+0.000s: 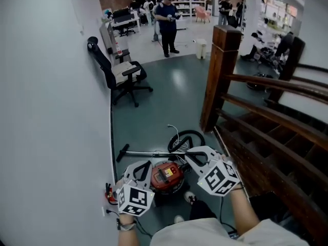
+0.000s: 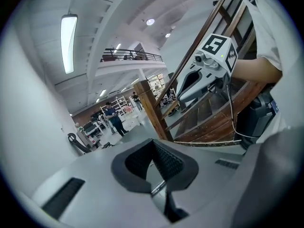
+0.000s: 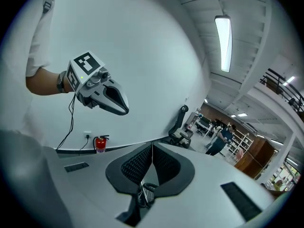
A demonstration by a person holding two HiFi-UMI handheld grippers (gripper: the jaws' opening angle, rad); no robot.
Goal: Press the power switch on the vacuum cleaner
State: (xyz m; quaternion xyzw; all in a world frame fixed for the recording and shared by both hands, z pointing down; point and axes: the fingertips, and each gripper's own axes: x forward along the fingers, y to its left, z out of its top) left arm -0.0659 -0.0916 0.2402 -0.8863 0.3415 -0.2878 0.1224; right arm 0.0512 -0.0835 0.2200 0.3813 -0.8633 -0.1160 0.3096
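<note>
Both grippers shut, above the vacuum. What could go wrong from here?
1. The hose and wand lie right behind the vacuum cleaner; a descending gripper might snag them.
2. The left gripper and right gripper crowd its top in the head view, perhaps hiding the switch.

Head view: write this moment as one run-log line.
left gripper: shut, empty | right gripper: shut, empty | red vacuum cleaner: on floor below both, untouched
</note>
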